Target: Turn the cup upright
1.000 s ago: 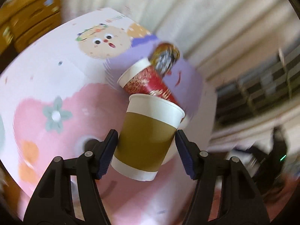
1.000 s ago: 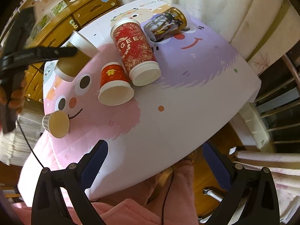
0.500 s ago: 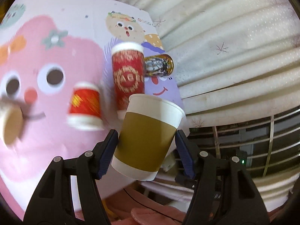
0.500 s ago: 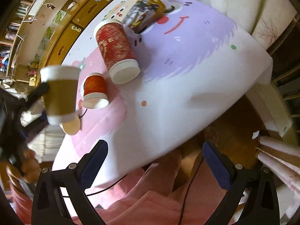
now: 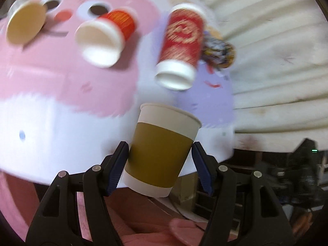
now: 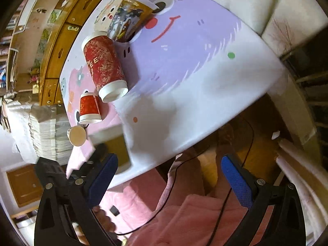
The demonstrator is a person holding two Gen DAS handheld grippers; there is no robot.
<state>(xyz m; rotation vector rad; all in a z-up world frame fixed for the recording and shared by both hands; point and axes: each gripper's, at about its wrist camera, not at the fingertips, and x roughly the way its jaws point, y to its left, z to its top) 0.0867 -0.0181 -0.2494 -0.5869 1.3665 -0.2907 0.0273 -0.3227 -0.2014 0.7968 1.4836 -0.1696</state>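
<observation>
My left gripper [image 5: 158, 165] is shut on a brown-and-white paper cup [image 5: 162, 153], rim up and slightly tilted, held above the near edge of the cartoon-print table [image 5: 51, 123]. The same cup shows blurred in the right wrist view [image 6: 119, 153] at the table's near edge, behind my right gripper's left finger. My right gripper [image 6: 169, 181] is open and empty, off the table's near edge.
On the table lie a tall red cup [image 6: 102, 67], a small red cup [image 6: 89, 107], a picture-print cup [image 6: 128, 17] and a small tan cup [image 6: 76, 135], all on their sides. Wooden drawers [image 6: 59, 41] stand beyond the table. Curtains [image 5: 276, 61] hang at the right.
My left gripper has swung with the brown cup from above the lying cups down to the table's near edge. The right gripper has tilted and stayed open.
</observation>
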